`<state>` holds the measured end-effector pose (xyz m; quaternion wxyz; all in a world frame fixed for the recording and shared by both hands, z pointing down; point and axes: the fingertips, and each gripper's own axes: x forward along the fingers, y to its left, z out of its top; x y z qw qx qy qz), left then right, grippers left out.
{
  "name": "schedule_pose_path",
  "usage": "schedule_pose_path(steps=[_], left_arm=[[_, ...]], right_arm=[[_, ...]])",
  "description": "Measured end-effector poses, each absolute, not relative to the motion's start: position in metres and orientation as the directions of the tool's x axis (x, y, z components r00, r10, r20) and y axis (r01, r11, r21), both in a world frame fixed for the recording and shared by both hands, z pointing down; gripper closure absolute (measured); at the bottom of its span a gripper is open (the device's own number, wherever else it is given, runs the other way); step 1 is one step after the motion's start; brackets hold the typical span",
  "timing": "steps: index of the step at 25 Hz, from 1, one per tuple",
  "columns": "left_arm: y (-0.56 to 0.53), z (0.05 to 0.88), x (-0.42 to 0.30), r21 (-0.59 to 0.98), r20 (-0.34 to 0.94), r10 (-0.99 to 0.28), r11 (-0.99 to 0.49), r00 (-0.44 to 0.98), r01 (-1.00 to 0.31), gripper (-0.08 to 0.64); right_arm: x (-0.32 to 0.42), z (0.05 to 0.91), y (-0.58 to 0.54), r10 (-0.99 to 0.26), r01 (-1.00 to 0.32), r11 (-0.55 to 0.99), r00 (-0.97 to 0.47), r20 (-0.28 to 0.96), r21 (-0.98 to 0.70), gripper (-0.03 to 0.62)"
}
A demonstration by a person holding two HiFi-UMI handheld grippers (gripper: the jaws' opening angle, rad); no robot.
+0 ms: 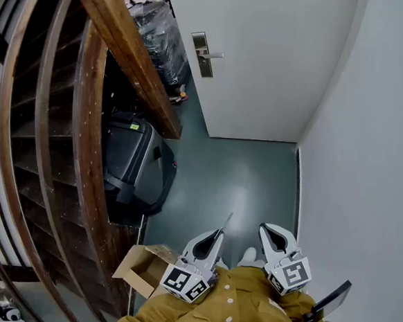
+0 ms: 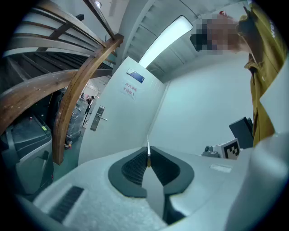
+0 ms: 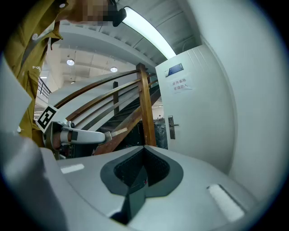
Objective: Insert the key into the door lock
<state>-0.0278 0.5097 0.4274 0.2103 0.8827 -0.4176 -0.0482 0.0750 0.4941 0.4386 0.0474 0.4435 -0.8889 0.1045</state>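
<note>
The white door (image 1: 264, 64) stands shut at the end of a narrow passage, some way ahead of both grippers. Its metal lock plate with a lever handle (image 1: 205, 54) is on the door's left side, and shows also in the left gripper view (image 2: 97, 118) and the right gripper view (image 3: 171, 127). My left gripper (image 1: 219, 232) is shut on the key (image 2: 148, 151), whose thin blade (image 1: 227, 220) sticks out forward. My right gripper (image 1: 265, 228) is level beside it, shut with nothing held. The left gripper (image 3: 76, 135) appears at the left of the right gripper view.
A wooden stair rail (image 1: 121, 39) runs along the left. Under it stand a black wheeled case (image 1: 135, 162) and an open cardboard box (image 1: 144, 267). Wrapped goods (image 1: 159, 35) are piled left of the door. A white wall (image 1: 368, 156) bounds the right side; the floor (image 1: 235, 180) is grey-green.
</note>
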Motion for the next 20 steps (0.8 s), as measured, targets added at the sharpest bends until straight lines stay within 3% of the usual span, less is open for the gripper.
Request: schedule_pose_path(steps=[10, 14, 16, 20], left_arm=[[0.507, 0.431, -0.017, 0.428, 0.086, -0.749, -0.568, 0.657, -0.704, 0.534], [0.507, 0.433, -0.01, 0.443, 0.092, -0.753, -0.555, 0.651, -0.704, 0.534], [0.505, 0.433, -0.007, 0.442, 0.097, -0.759, -0.546, 0.644, -0.711, 0.534], [0.498, 0.432, 0.0, 0.432, 0.106, -0.776, -0.527, 0.621, -0.732, 0.534]], right_arm=[[0.085, 0.443, 0.493, -0.782, -0.804, 0.578, -0.595, 0.188, -0.141, 0.588], [0.09, 0.446, 0.492, -0.762, -0.777, 0.59, -0.625, 0.169, -0.218, 0.586], [0.094, 0.446, 0.491, -0.755, -0.768, 0.598, -0.635, 0.161, -0.228, 0.511], [0.11, 0.449, 0.486, -0.757, -0.768, 0.6, -0.635, 0.152, -0.223, 0.497]])
